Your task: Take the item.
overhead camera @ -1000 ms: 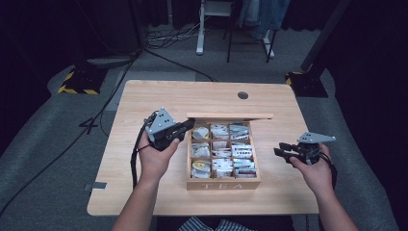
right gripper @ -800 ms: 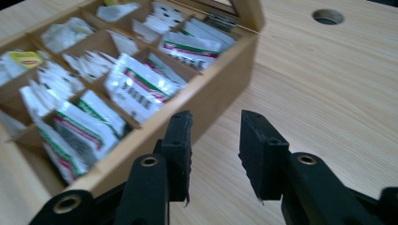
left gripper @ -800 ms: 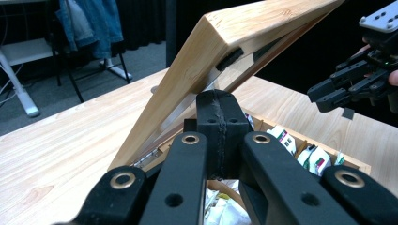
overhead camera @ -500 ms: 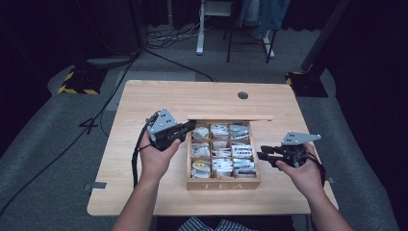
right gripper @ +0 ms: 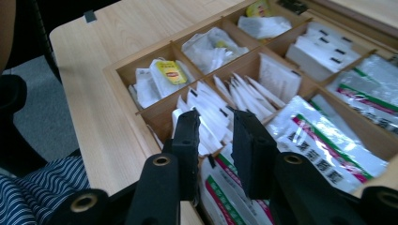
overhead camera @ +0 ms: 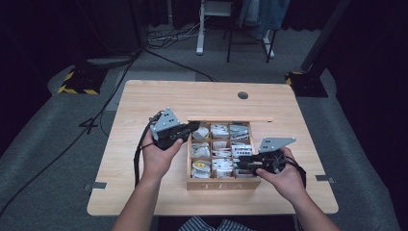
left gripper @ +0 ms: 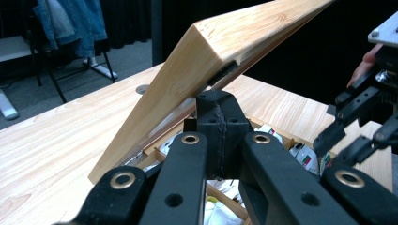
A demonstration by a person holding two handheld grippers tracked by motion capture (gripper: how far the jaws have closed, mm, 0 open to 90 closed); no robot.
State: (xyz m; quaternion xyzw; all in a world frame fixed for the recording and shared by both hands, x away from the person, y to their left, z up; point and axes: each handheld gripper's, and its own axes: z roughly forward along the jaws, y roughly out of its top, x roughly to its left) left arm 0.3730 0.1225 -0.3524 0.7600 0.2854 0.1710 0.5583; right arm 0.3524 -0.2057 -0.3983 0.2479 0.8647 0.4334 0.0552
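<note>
Nearest the person, the right gripper (overhead camera: 244, 162) reaches over the front right of a wooden tea box (overhead camera: 219, 183) lettered "TEA", its jaws just narrowing but parted, with nothing pinched between them, above white tea sachets (right gripper: 213, 110) standing in a front compartment. Farther back, the left gripper (overhead camera: 193, 127) stays in place at the box's rear left corner, its jaws clenched on the edge of the raised wooden lid (left gripper: 187, 79), holding it propped open above the light wooden table (overhead camera: 144, 103).
</note>
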